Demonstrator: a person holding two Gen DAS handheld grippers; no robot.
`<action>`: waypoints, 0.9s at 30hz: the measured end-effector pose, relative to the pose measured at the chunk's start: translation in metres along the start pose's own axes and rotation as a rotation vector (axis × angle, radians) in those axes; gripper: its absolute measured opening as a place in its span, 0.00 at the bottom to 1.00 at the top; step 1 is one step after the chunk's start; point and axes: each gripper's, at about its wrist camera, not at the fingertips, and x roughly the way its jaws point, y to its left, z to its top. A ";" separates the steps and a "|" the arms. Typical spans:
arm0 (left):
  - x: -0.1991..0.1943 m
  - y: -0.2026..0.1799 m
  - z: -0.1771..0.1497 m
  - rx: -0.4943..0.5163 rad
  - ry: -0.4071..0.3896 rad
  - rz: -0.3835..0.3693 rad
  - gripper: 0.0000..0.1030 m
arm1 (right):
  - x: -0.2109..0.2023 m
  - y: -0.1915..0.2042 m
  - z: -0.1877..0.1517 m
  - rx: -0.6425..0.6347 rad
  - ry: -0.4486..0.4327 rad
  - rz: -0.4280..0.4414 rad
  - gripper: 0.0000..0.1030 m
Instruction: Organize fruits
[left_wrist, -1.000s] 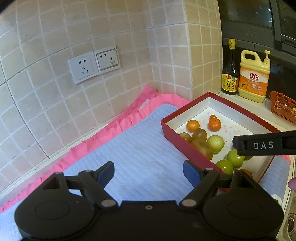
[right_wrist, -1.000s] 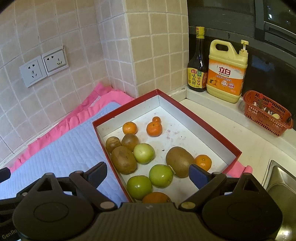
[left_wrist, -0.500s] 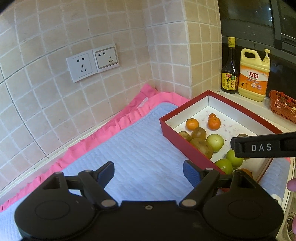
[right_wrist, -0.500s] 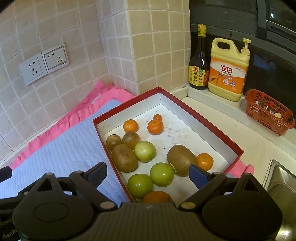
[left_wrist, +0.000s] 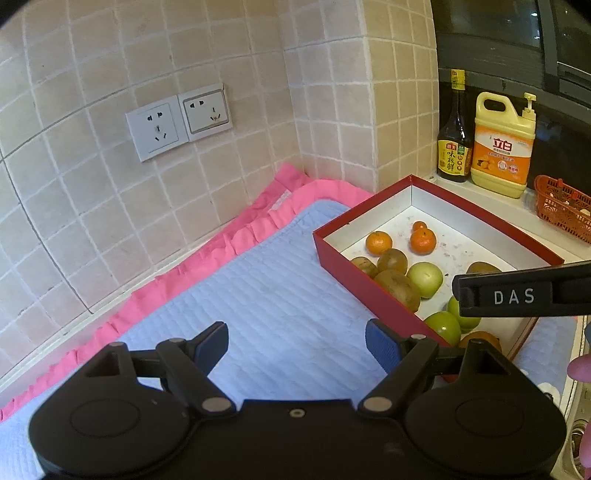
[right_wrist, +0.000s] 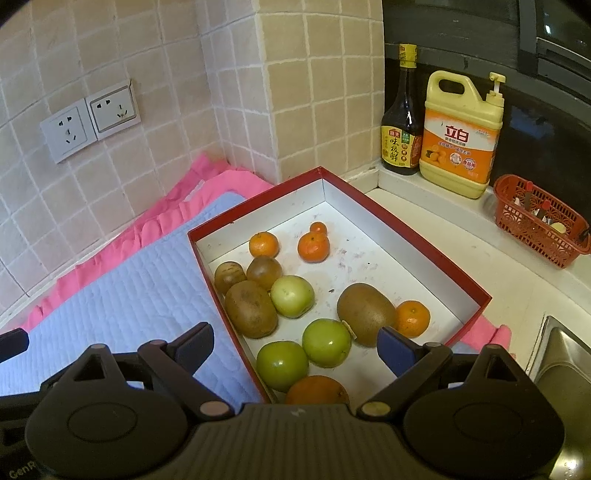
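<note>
A red box (right_wrist: 424, 254) with a white inside holds several fruits: small oranges (right_wrist: 313, 246), brown kiwis (right_wrist: 365, 314) and green apples (right_wrist: 326, 347). The box (left_wrist: 354, 275) also shows at the right of the left wrist view. My right gripper (right_wrist: 295, 349) is open and empty, above the box's near left edge and the green apples. My left gripper (left_wrist: 295, 345) is open and empty above the pale blue mat (left_wrist: 266, 295), left of the box. A finger (left_wrist: 517, 295) of the right gripper crosses the left wrist view over the fruits.
A pink cloth (left_wrist: 207, 254) lies under the blue mat along the tiled wall. A dark sauce bottle (right_wrist: 402, 122), a yellow detergent jug (right_wrist: 461, 140) and a red basket (right_wrist: 535, 221) stand on the back ledge. A sink (right_wrist: 565, 369) edge is at the right.
Both grippers have risen and drawn back slightly; the box and fruits sit a little lower and further in both views. Neither gripper has opened or shut.
</note>
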 end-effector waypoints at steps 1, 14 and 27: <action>0.000 0.000 0.000 -0.001 0.000 0.000 0.94 | 0.000 0.000 0.000 -0.001 0.001 0.000 0.94; 0.004 0.001 0.000 -0.005 0.007 0.011 0.94 | 0.001 0.001 0.000 0.005 0.013 0.021 0.94; 0.004 -0.001 0.002 -0.009 0.005 0.016 0.94 | 0.003 0.000 -0.001 0.001 0.018 0.025 0.94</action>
